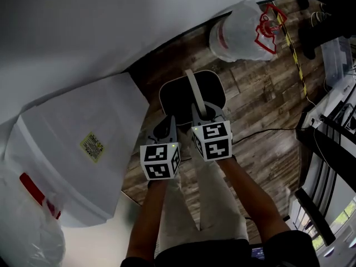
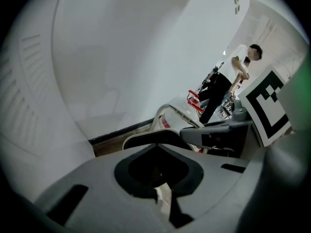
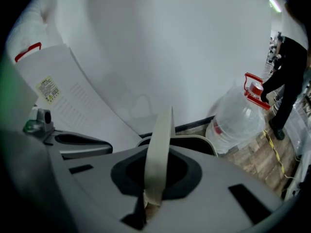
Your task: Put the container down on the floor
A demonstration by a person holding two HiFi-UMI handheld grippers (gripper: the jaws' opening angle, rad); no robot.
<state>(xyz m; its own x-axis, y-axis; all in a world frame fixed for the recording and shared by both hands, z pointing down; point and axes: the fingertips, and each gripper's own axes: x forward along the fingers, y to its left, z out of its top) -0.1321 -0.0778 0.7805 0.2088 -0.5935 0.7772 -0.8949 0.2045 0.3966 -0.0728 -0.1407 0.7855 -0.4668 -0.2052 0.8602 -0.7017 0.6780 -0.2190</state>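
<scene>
**Container [image 1: 192, 93] held low over wooden floor [image 1: 261, 121]**

Right tool [image 3: 150, 203] clamps the cream handle [image 3: 158, 149], clearest in its own view. Left tool [image 2: 163, 195] is closed on a cream sliver, seemingly the rim [image 2: 141, 138]. Only the head view shows that rim whole.

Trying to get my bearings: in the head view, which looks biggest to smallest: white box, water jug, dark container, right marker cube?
1. white box
2. water jug and dark container: about alike, so unranked
3. right marker cube, despite being nearest the camera
</scene>
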